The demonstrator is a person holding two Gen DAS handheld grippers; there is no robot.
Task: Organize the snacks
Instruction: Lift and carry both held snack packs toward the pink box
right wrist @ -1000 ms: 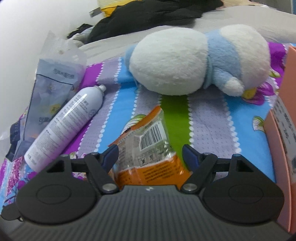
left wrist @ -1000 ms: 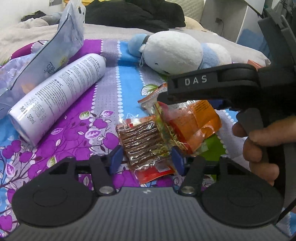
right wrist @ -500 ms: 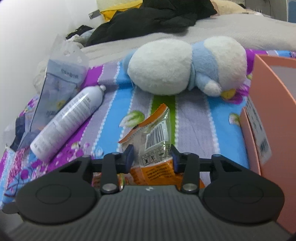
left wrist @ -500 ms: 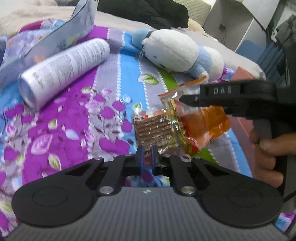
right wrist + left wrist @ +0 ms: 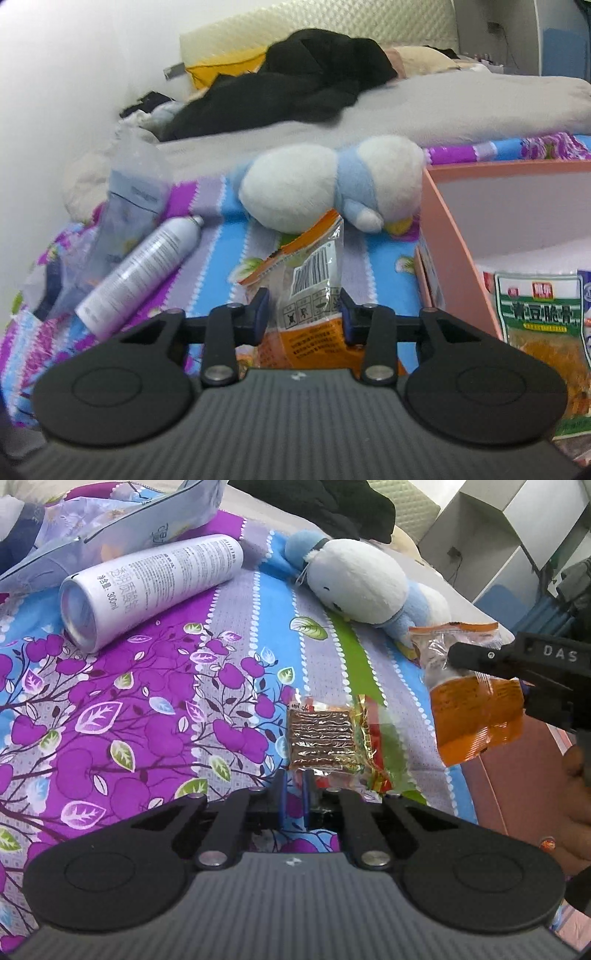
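Observation:
A brown snack packet (image 5: 321,742) with a clear, red-edged wrapper lies low over the flowered bedspread (image 5: 110,709). My left gripper (image 5: 293,794) is shut on its near corner. An orange and clear snack packet (image 5: 314,288) sits between the pads of my right gripper (image 5: 303,310), whose jaws are still closing on it. In the left wrist view that orange packet (image 5: 476,716) hangs in the air to the right, clamped by a black finger (image 5: 480,657). A pink box (image 5: 443,229) stands open at the right, with a green snack packet (image 5: 535,317) inside.
A white and blue plush toy (image 5: 362,579) lies behind the snacks. A white spray can (image 5: 147,579) and a clear plastic bag (image 5: 110,524) lie at the left. Black clothing (image 5: 295,74) is heaped on the grey blanket at the back. A hand (image 5: 576,760) holds the right gripper.
Both grippers went from open to closed on their packets. The right one lifted the orange packet and swung toward the pink box. The left one rolled and shifted with the brown packet.

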